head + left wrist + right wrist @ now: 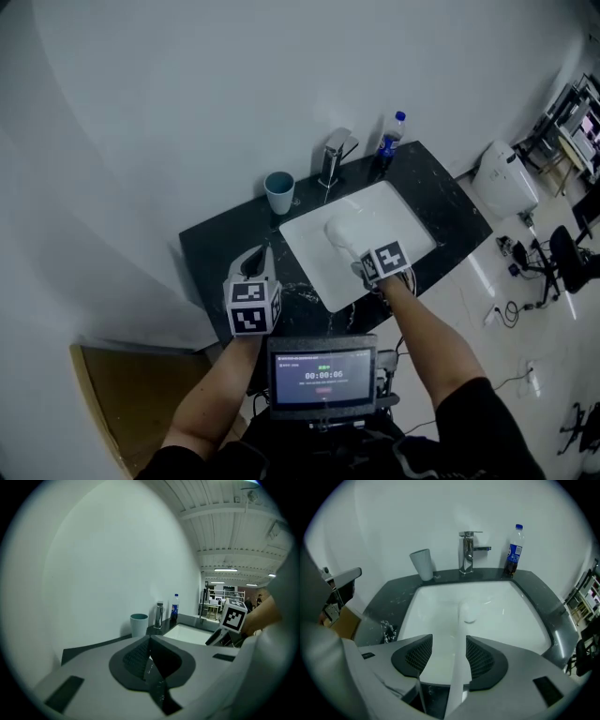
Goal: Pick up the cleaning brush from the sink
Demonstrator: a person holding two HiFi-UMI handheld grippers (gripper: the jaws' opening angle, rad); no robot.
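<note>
— How do our two grippers stand?

— We hold one in each hand, and each carries one of the two marker cubes [251,307]. Our right gripper [449,639] points steeply down into the sink [511,616]. Its jaws are spread wide and clamp nothing. Our left gripper [150,639] hangs over the front of the black countertop [211,248], off to the left of the right one. Its jaws meet tip to tip, with nothing between them.

— And the cleaning brush?

— We count one cleaning brush [468,612], white, lying in the sink. Its handle [457,667] runs straight through the gap between the right gripper's jaws. It lies close beside the right-hand pad and well clear of the left-hand one. We cannot tell whether it touches that right pad. Its rounded head [469,616] lies just beyond the fingertips, near the middle of the basin.

— What do we see farther out?

— Three things stand along the back of the countertop, past the brush head. One pale blue-green cup [422,564] is left of the right gripper's line. One chrome tap [466,552] is straight ahead of it. One bottle [514,550] with a blue label and cap is to its right. Behind all three rises one plain white wall [440,513].
</note>
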